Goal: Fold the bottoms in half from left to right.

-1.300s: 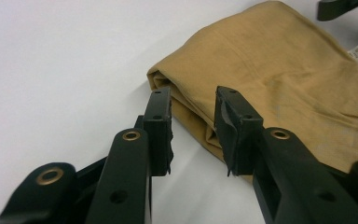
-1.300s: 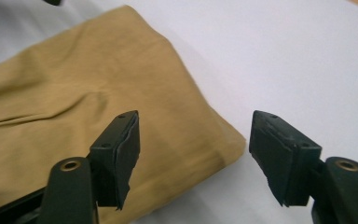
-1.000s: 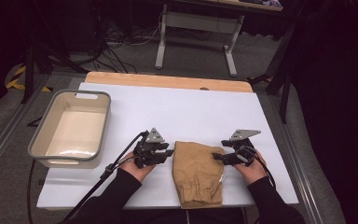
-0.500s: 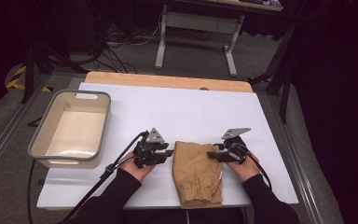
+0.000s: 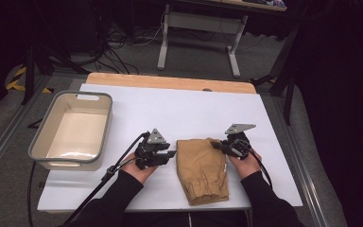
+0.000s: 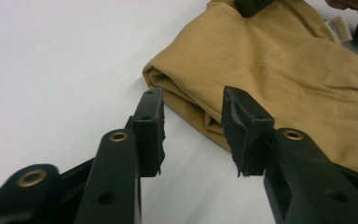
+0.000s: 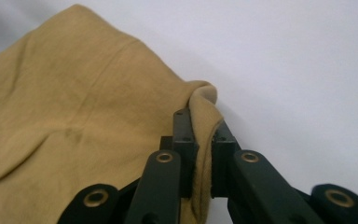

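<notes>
A folded pair of tan trousers (image 5: 202, 170) lies on the white tabletop (image 5: 189, 111), near its front edge and between the person's two hands. Its long axis runs from the far side toward the person, leaning slightly to the right as it comes near; the gathered, elastic-looking end points at the person, and the smoother folded end points away.

The right gripper (image 5: 225, 144) has just been closing, and its fingers (image 7: 185, 140) now pinch the far right corner of the trousers: in the right gripper view a fold of tan cloth stands pressed between the two black pads and curls over their tips.

The left gripper (image 5: 171, 154) sits just beside the left edge of the trousers. Its fingers (image 6: 150, 126) are spread and have just been opening a little; in the left gripper view the folded edge lies beyond the gap, and the pads do not seem to touch it, though the angle makes this hard to judge.

A grey-rimmed tub (image 5: 72, 130) stands well apart at the left of the tabletop. The person's sleeves are cut off at the bottom of the high view, and a small label at the cloth's far edge in the left gripper view is too blurred to read.
</notes>
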Demonstrator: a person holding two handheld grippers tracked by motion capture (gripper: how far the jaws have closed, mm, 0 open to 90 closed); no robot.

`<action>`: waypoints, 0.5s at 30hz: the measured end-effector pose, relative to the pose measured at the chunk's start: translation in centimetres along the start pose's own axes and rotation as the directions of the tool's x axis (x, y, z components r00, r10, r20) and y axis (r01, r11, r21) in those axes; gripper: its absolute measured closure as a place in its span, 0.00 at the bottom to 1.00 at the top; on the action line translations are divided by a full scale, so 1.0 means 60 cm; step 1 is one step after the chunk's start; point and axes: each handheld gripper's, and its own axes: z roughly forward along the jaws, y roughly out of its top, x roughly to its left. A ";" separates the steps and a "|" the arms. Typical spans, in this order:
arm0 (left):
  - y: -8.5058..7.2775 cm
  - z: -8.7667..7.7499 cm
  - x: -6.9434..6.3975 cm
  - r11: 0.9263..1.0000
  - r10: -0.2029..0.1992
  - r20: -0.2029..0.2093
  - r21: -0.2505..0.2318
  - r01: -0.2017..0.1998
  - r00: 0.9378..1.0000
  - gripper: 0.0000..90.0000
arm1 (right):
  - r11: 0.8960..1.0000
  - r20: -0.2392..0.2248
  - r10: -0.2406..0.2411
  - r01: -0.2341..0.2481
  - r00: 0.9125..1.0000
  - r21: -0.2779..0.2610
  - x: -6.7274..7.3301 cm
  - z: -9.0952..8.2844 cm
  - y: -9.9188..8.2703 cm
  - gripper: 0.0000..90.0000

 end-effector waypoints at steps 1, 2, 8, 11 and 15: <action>0.000 0.000 0.000 1.000 -0.005 0.000 -0.002 0.005 1.000 0.65 | 1.000 0.004 0.017 -0.017 1.000 -0.004 -0.007 0.002 -0.001 0.93; 0.000 0.001 0.001 1.000 -0.013 0.000 -0.006 0.013 1.000 0.64 | 0.999 0.013 0.035 -0.035 0.999 -0.010 -0.013 0.004 -0.002 0.87; 0.009 0.011 0.008 1.000 -0.016 0.006 0.000 0.016 1.000 0.53 | 0.996 0.067 0.065 -0.060 0.996 -0.068 -0.024 -0.011 -0.008 0.47; 0.016 0.017 0.012 0.999 -0.033 0.024 -0.001 0.033 0.999 0.46 | 0.993 0.079 0.071 -0.063 0.994 -0.100 -0.026 -0.025 -0.013 0.35; 0.030 0.040 0.024 0.997 -0.077 0.053 0.032 0.076 0.996 0.37 | 0.991 0.067 0.077 -0.069 0.995 -0.117 -0.025 -0.040 -0.029 0.31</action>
